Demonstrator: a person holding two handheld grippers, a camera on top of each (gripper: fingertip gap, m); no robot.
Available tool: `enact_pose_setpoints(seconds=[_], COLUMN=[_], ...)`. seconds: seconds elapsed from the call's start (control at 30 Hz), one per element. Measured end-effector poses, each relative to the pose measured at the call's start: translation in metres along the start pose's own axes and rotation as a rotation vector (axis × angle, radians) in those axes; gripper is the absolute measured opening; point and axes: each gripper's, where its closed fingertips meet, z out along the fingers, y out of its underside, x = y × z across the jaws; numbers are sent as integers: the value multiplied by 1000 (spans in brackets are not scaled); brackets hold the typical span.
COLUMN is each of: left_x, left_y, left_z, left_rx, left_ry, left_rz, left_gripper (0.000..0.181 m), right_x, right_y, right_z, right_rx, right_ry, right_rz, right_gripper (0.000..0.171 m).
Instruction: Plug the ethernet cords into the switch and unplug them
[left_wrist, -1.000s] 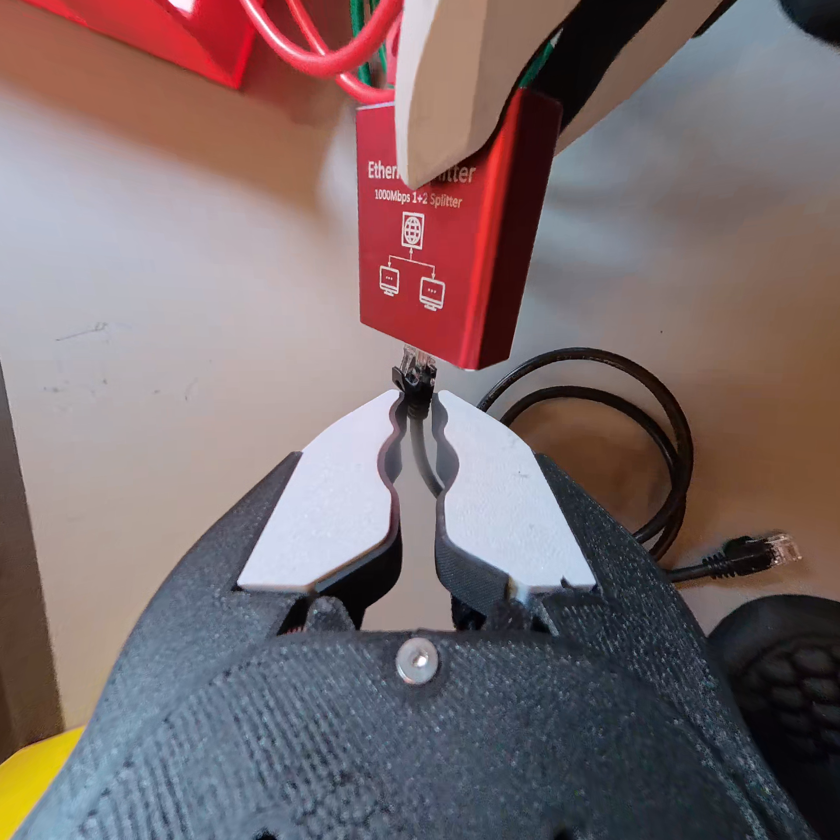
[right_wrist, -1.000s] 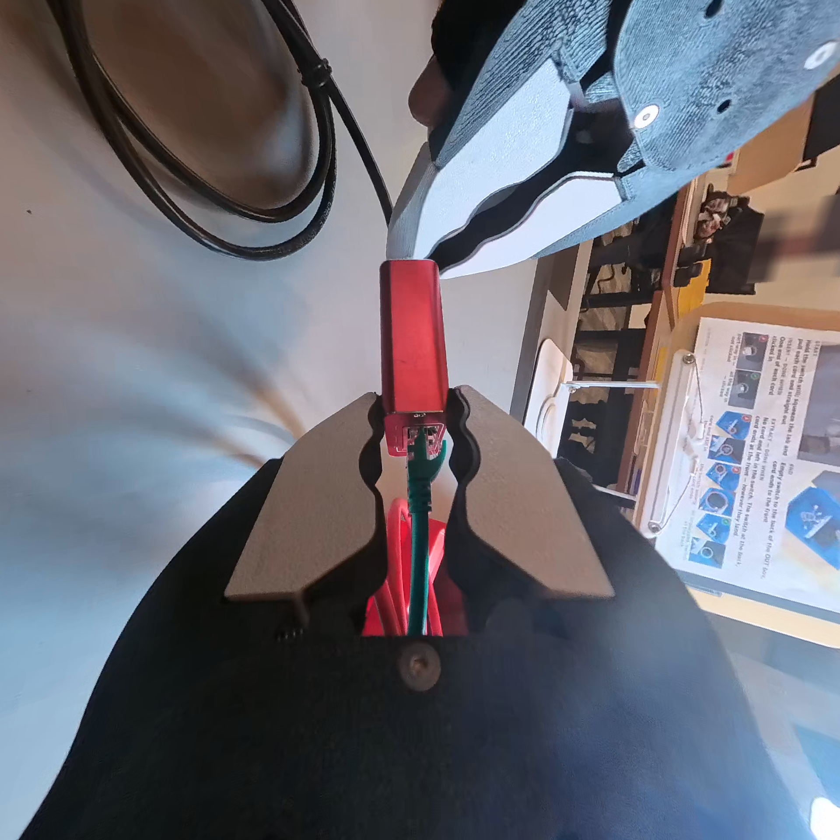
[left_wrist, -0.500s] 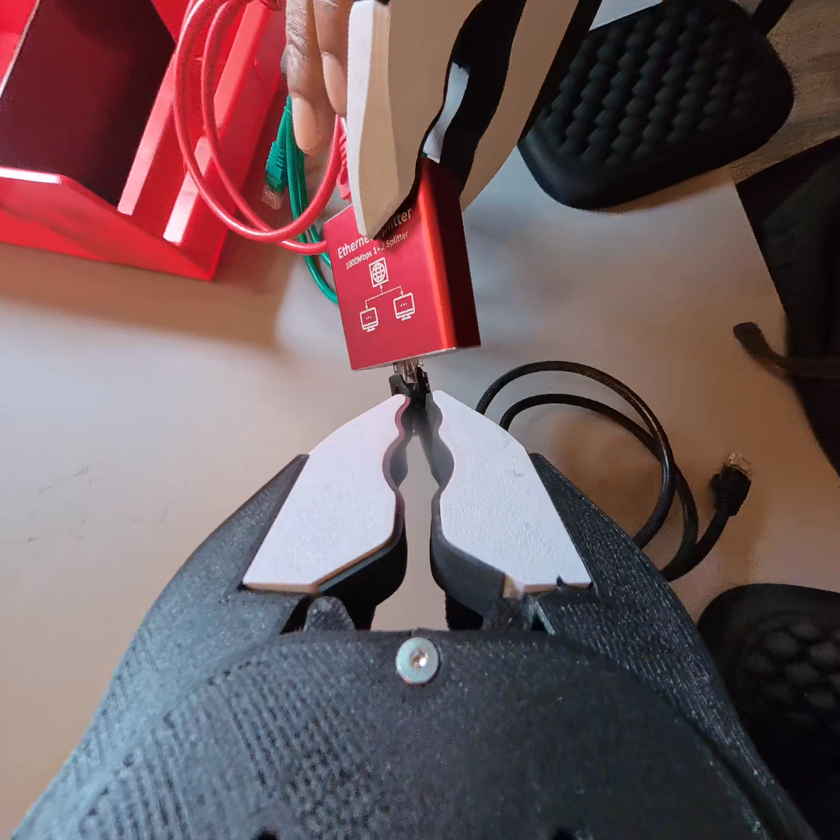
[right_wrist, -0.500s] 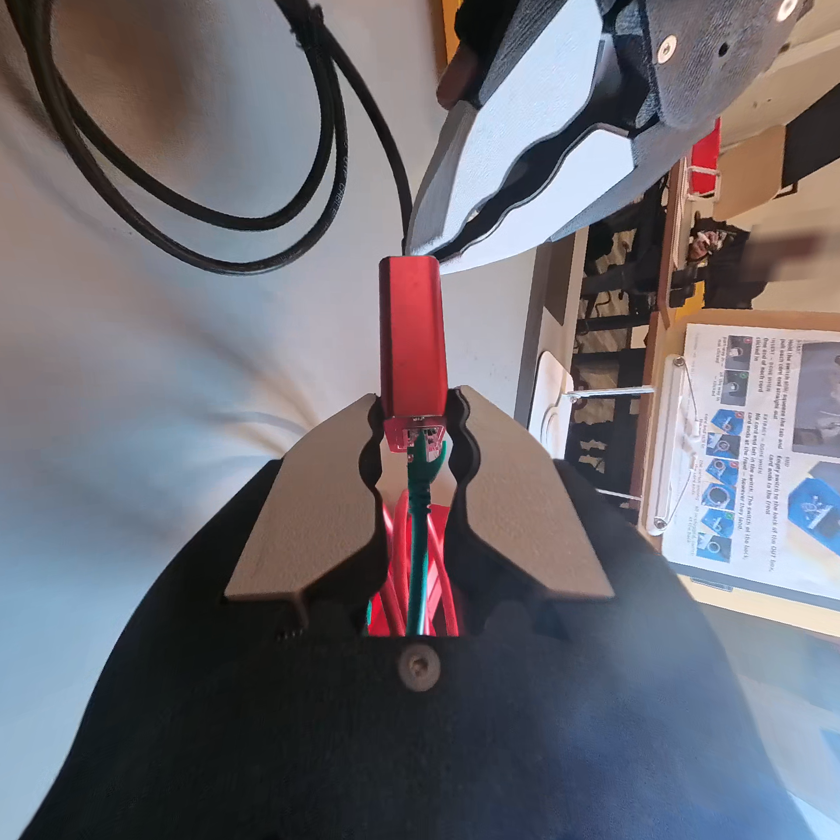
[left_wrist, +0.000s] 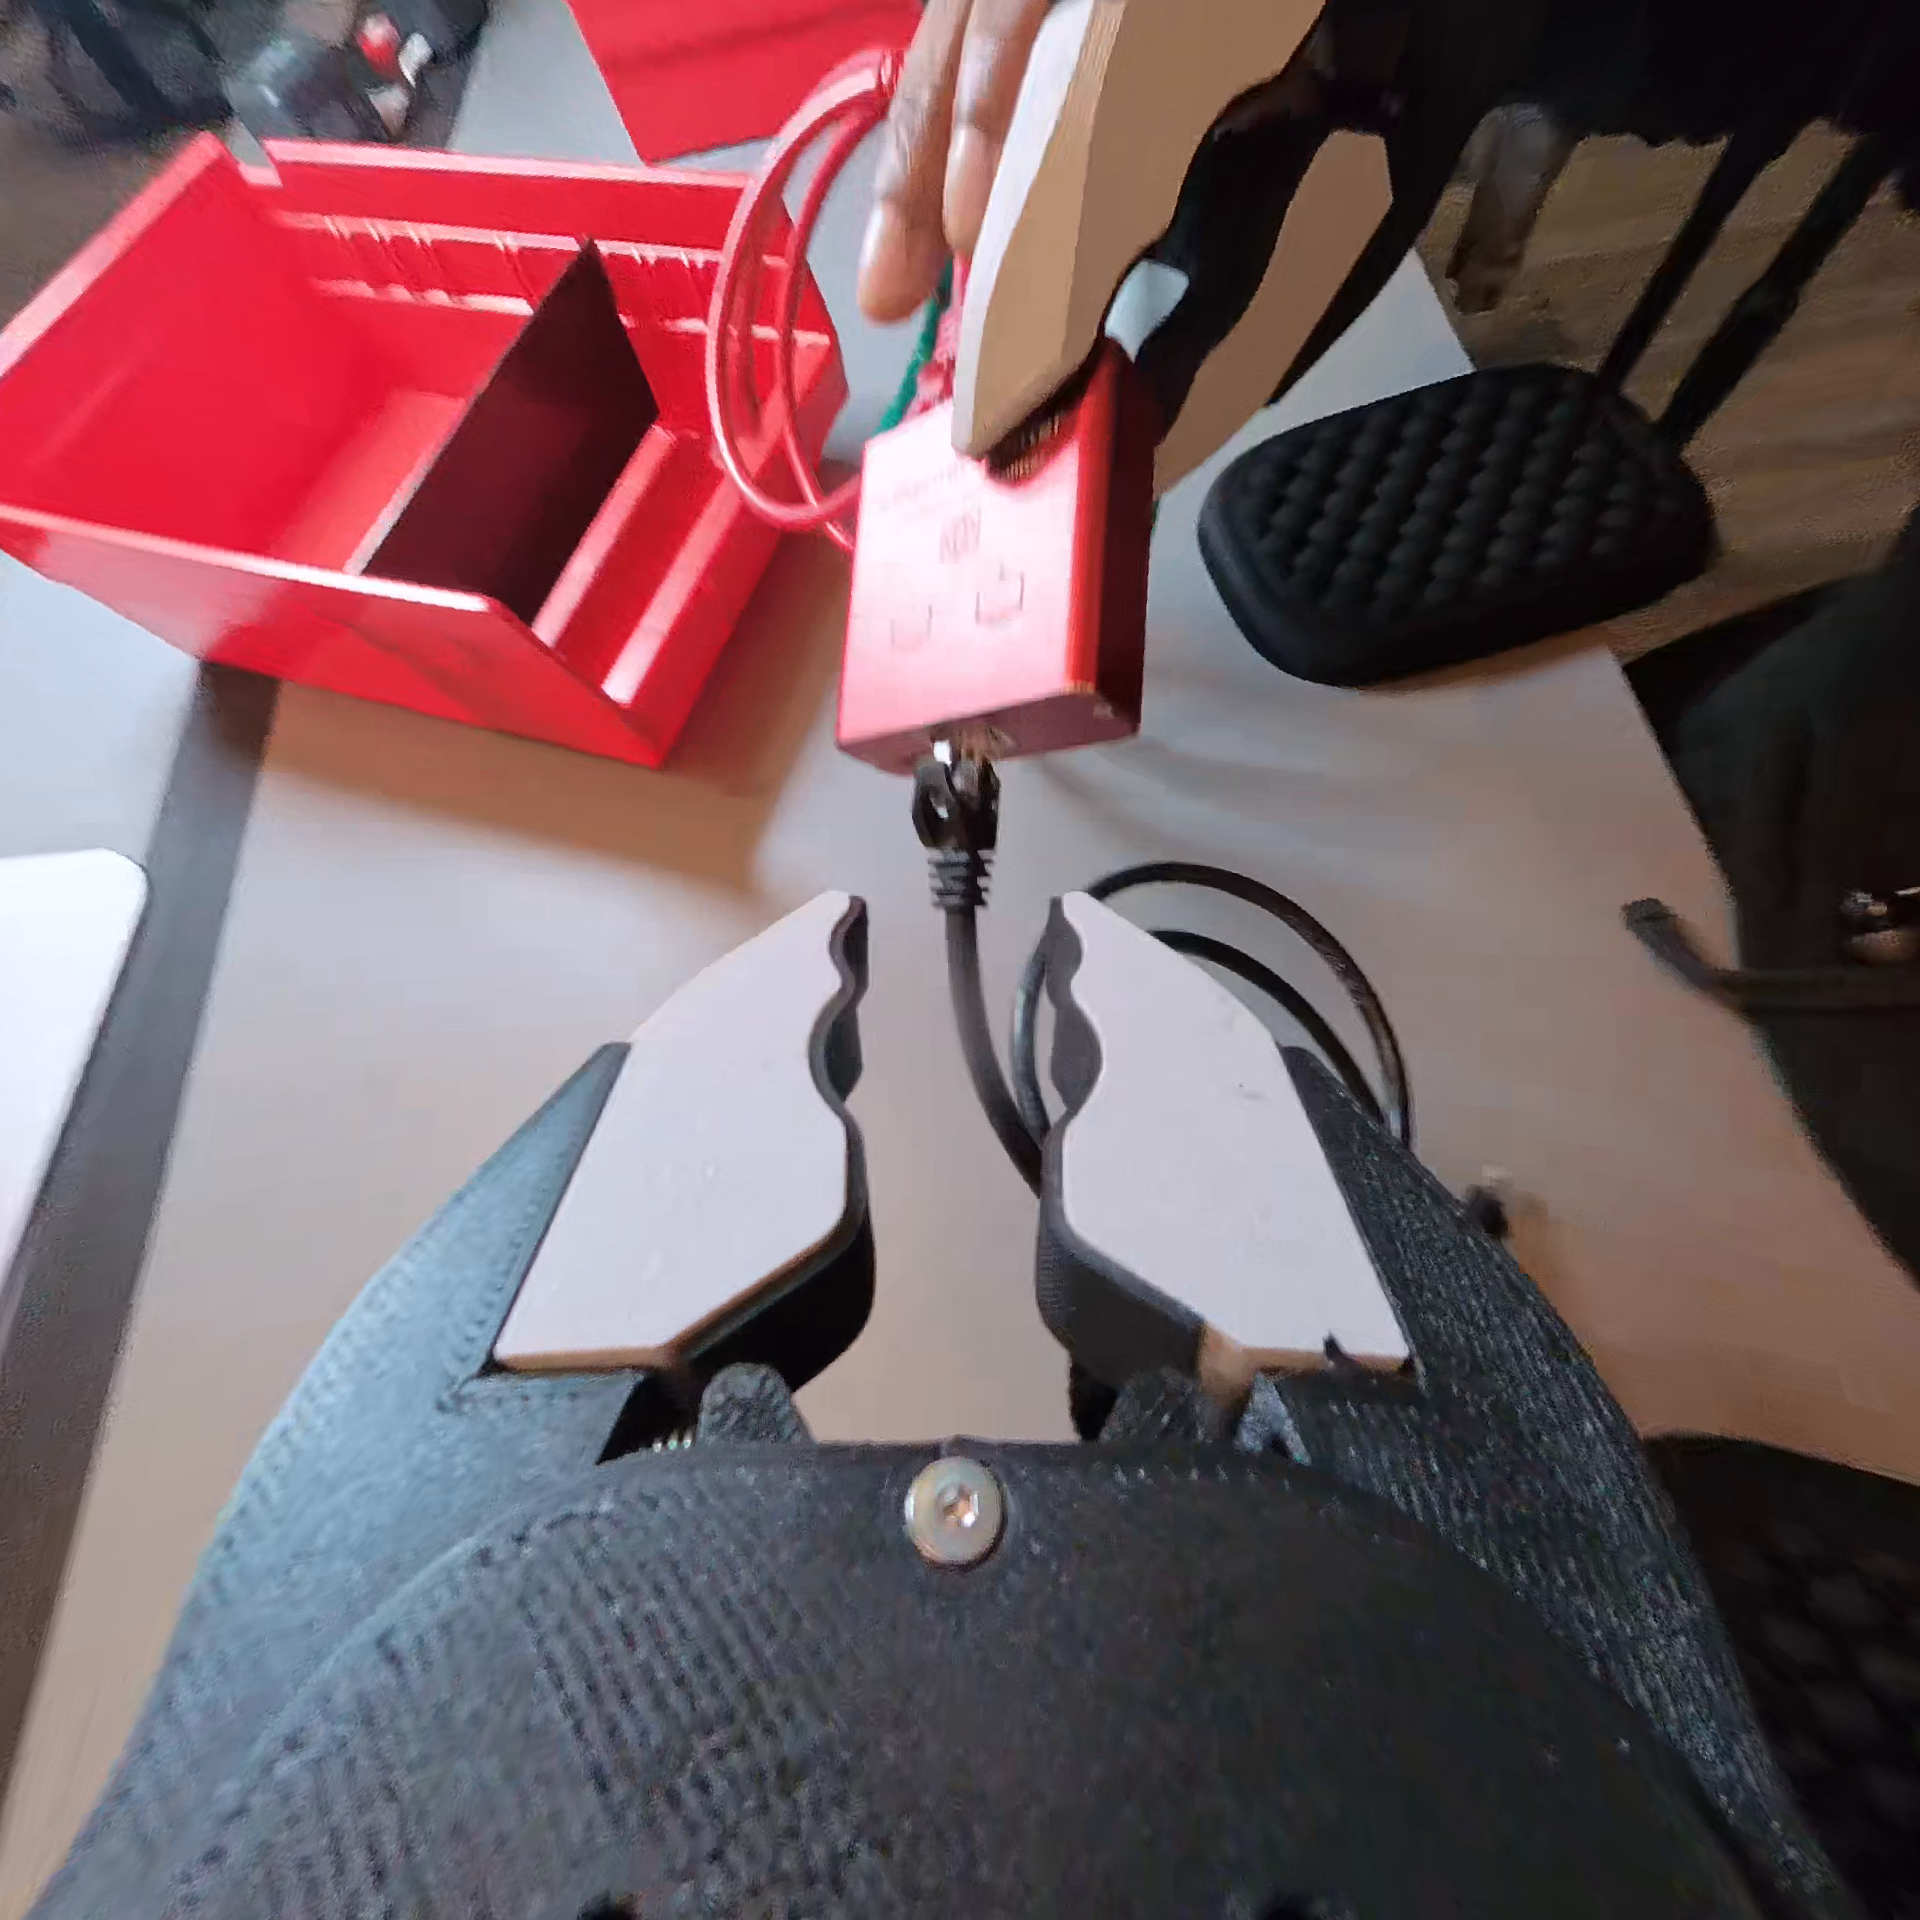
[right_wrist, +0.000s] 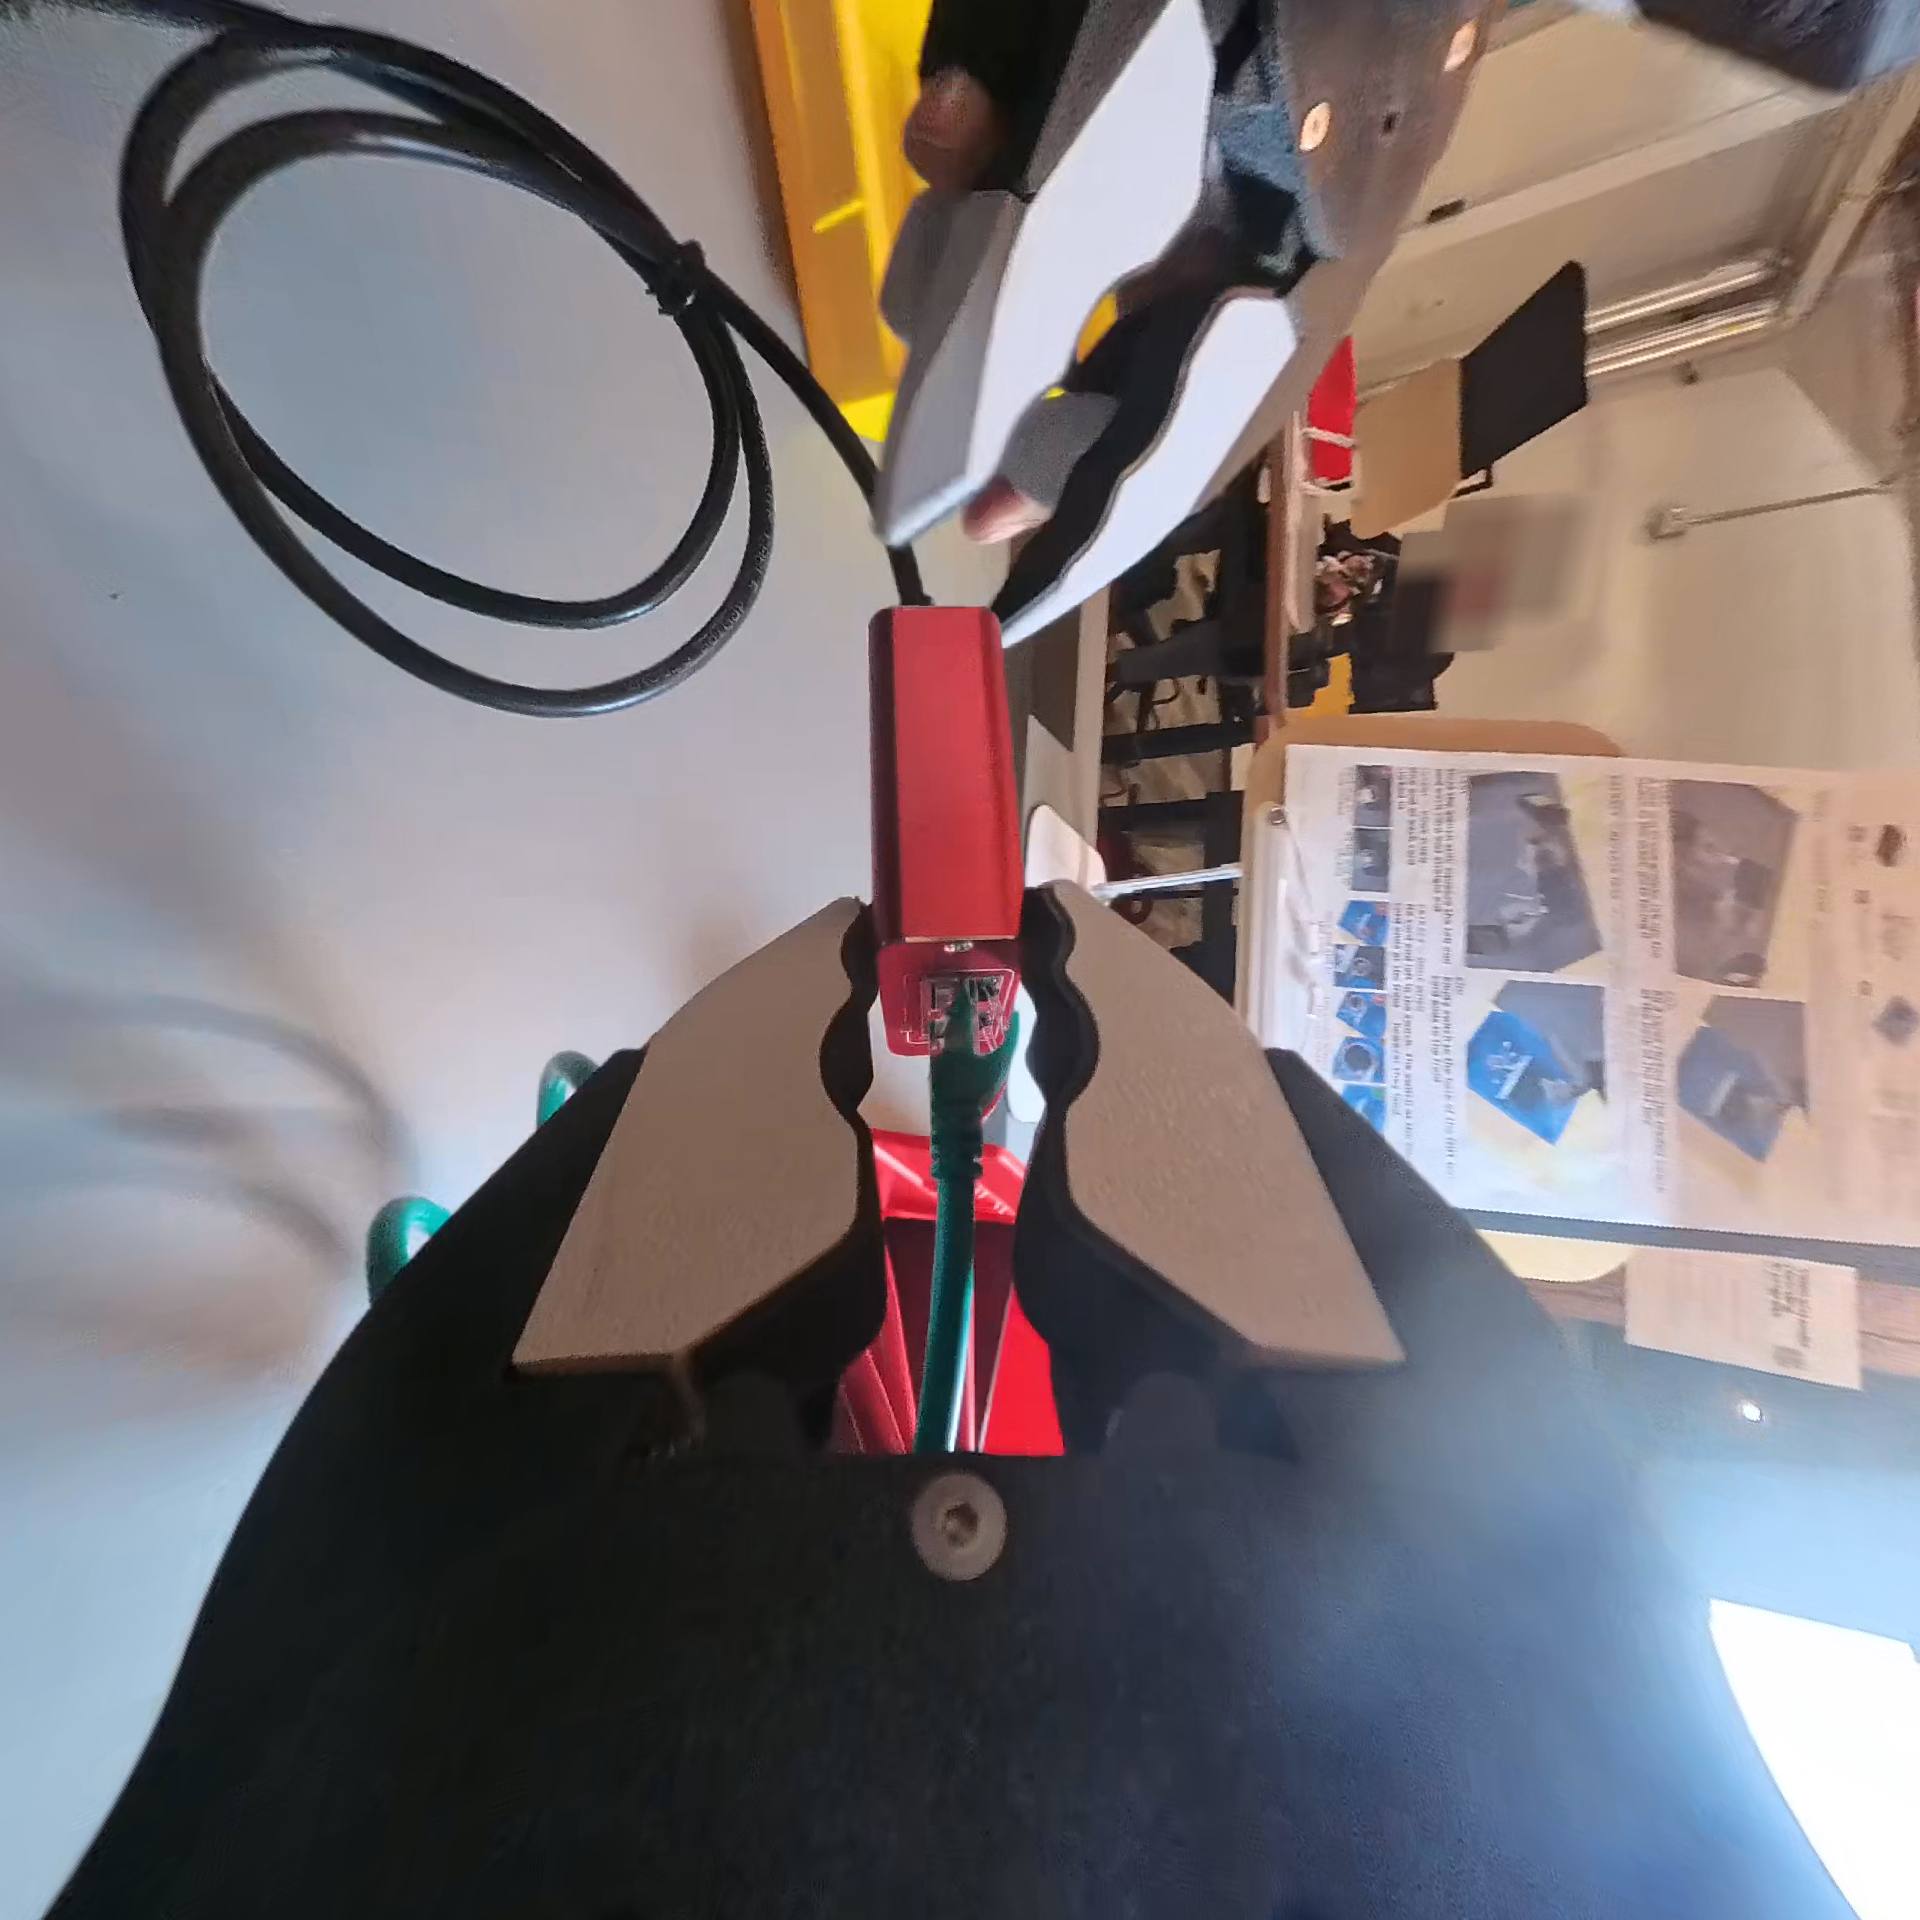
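Observation:
The red switch (left_wrist: 987, 582) hangs above the table, held at its far end by my right gripper (left_wrist: 1075, 416). In the right wrist view my right gripper (right_wrist: 948, 914) is shut on the switch (right_wrist: 940, 790). A green cord (right_wrist: 961, 1081) is plugged into the end facing that camera, with red cord (left_wrist: 769, 343) looping beside it. The black cord's plug (left_wrist: 954, 810) sits in the switch's other end. My left gripper (left_wrist: 954, 920) is open just short of that plug, its fingers either side of the black cord without touching it.
A red divided bin (left_wrist: 312, 416) stands on the table at the back left. The black cord's coil (right_wrist: 468, 416) lies on the beige table (left_wrist: 468, 987). A black padded chair seat (left_wrist: 1455, 520) is at the right. Printed sheets (right_wrist: 1558, 987) hang beyond the table. Across from one pair of fingers to the other is roughly 8 cm.
My left gripper has opened, let go of the black plug and drawn back a little. The plug stays in the switch. My right gripper still holds the switch, now farther from the table.

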Motion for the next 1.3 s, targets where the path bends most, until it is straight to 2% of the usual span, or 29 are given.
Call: enact_pose_setpoints(seconds=[0.07,0.17,0.2,0.33,0.47,0.57,0.63,0.73,0.83,0.9,1.03,1.1,1.2,1.3], left_x=[-2,10,10,24,31,31,29,19,10,6,-12,-14,5,13], left_y=[7,-8,-6,-2,-21,-19,-26,-37,-46,-54,-53,-46,-66,-83], left_z=[3,5,6,10,0,3,-3,-20,-42,-62,-96,-88,-65,-45], left_rx=[-11,95,77,4,127,101,162,241,304,406,618,596,593,590], left_ry=[2,106,112,143,203,184,195,120,13,2,26,26,63,31], left_rz=[-15,-38,-39,48,37,45,9,2,28,11,-98,-91,-11,44], left_gripper=[30,15,13,12,11,12,13,16,32,33,27,32,44,39], right_x=[5,5,4,-8,-1,-2,5,20,35,44,61,69,74,69], right_y=[-4,-11,-13,-18,-23,-19,-13,-15,-18,-22,-41,-49,-58,-58], right_z=[-2,-2,-2,-3,-14,-14,-12,-11,-11,-14,-27,-34,-33,-16], right_rx=[7,22,27,68,107,69,38,47,72,118,321,444,623,685], right_ry=[24,19,13,-40,-34,-40,2,83,155,188,222,223,179,116], right_rz=[-27,-79,-90,-122,-99,-97,-80,-45,-35,-8,175,316,538,695], right_gripper=[26,26,26,26,26,26,26,26,26,26,26,26,26,27])
